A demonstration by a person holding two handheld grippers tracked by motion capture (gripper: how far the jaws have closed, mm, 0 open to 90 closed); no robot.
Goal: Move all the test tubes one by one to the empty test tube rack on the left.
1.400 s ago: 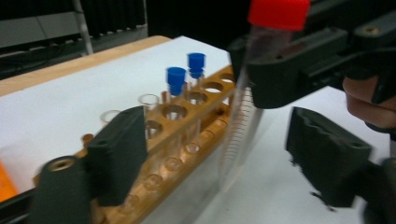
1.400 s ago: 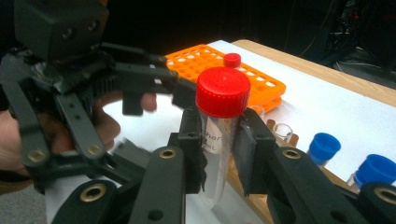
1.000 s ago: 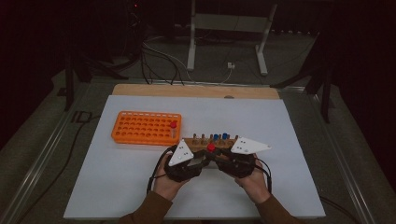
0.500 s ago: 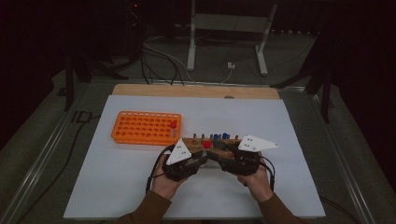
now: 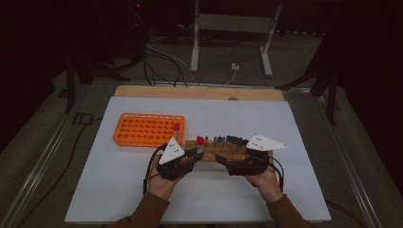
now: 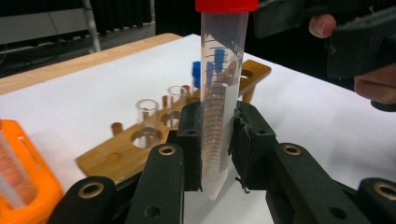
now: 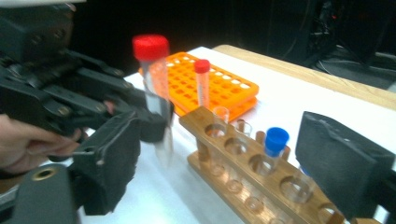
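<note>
My left gripper (image 6: 217,149) is shut on a clear conical tube with a red cap (image 6: 219,93), held upright just above the white mat. In the high view the left gripper (image 5: 196,153) holds that tube (image 5: 200,141) at the left end of the wooden rack (image 5: 223,152). My right gripper (image 7: 229,163) is open, its pads either side of the wooden rack (image 7: 243,163), which holds glass tubes and a blue-capped tube (image 7: 275,140). The held tube (image 7: 154,88) stands to the rack's left. In the high view the right gripper (image 5: 221,160) is at the rack's front.
An orange rack (image 5: 142,130) lies left of the wooden one, with a thin red-capped tube (image 5: 176,129) in its right corner. The white mat (image 5: 119,190) covers the table; a wooden strip (image 5: 199,92) runs along its far edge.
The left gripper has carried the red-capped tube leftward and a little away from the wooden rack's middle. The right gripper has shifted slightly to the right.
</note>
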